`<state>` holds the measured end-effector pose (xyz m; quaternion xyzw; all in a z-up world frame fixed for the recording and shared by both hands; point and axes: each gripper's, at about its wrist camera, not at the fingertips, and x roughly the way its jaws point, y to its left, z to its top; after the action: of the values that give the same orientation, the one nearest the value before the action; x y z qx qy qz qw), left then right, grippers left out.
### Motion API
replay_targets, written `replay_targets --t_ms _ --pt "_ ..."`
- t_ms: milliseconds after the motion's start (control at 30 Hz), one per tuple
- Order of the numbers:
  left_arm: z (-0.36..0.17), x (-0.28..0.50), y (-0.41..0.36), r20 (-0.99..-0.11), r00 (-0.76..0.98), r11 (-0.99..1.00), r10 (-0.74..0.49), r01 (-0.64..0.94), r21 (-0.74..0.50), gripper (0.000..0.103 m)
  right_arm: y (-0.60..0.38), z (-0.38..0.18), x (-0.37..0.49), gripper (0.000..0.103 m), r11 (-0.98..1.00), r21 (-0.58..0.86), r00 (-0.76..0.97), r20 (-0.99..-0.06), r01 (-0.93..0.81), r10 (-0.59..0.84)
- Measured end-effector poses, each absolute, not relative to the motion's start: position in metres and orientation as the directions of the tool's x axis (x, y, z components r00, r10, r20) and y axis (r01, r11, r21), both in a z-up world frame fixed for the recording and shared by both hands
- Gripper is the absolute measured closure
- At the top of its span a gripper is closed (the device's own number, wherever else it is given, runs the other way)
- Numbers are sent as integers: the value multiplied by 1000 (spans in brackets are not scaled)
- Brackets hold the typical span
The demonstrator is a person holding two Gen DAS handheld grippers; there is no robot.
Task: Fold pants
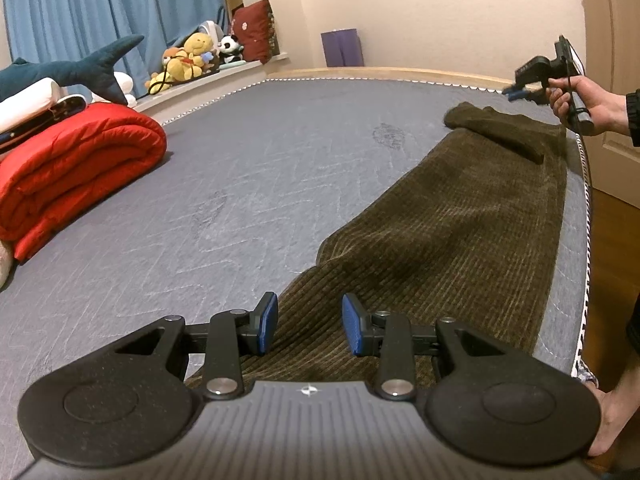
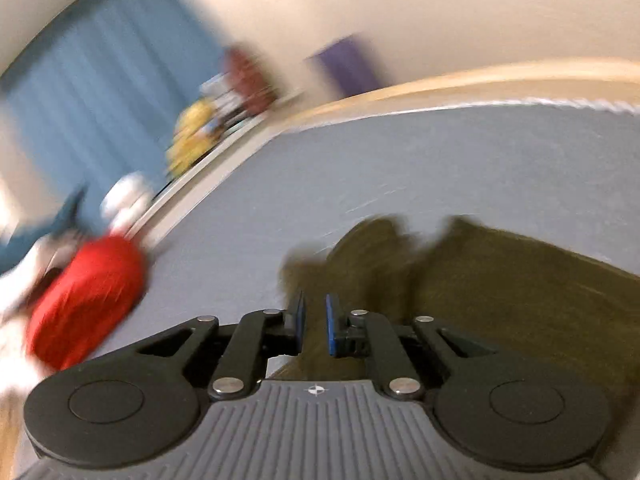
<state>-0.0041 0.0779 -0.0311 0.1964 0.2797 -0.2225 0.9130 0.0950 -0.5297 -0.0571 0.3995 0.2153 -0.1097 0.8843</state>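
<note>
On the far left of the bed [image 1: 248,168] a rolled red quilt [image 1: 80,160] sits well apart from the work. Further right, the left hand-held gripper [image 1: 310,322] hovers low over the near end of the brown corduroy pants [image 1: 460,220], its jaws moderately apart with fabric beneath them but nothing pinched. The pants lie stretched lengthwise along the bed's right edge, apparently already folded leg over leg into one long strip, though I cannot be sure. At their far end the cloth is bunched and partly turned back on itself. There, on the right, the right hand-held gripper [image 2: 314,324] is over that bunched end; its jaws stand narrow with a slim gap, and the blurred wrist view does not show cloth caught between them. Judging from this, the crosswise folds that shorten the strip remain to be done.
</note>
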Motion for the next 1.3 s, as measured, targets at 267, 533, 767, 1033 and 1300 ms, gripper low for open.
replay_targets --t_ms 267,533,767,1033,1300 --pt "-33 -1 77 -603 745 825 -285 511 241 64 -527 -73 98 69 667 643 847 -531 376 35" --pt "-37 0 77 -613 744 826 -266 503 252 64 -484 -74 139 53 764 561 781 -612 317 125" --pt "-34 1 78 -600 755 833 -266 493 251 64 -476 -62 138 92 776 534 777 -623 337 91" --pt "-25 -2 75 -572 759 822 -310 517 240 64 -534 -11 38 94 642 518 790 -564 565 -240" --pt "-28 0 83 -604 749 847 -272 484 219 63 -586 -89 2 81 447 537 651 -745 715 -145"
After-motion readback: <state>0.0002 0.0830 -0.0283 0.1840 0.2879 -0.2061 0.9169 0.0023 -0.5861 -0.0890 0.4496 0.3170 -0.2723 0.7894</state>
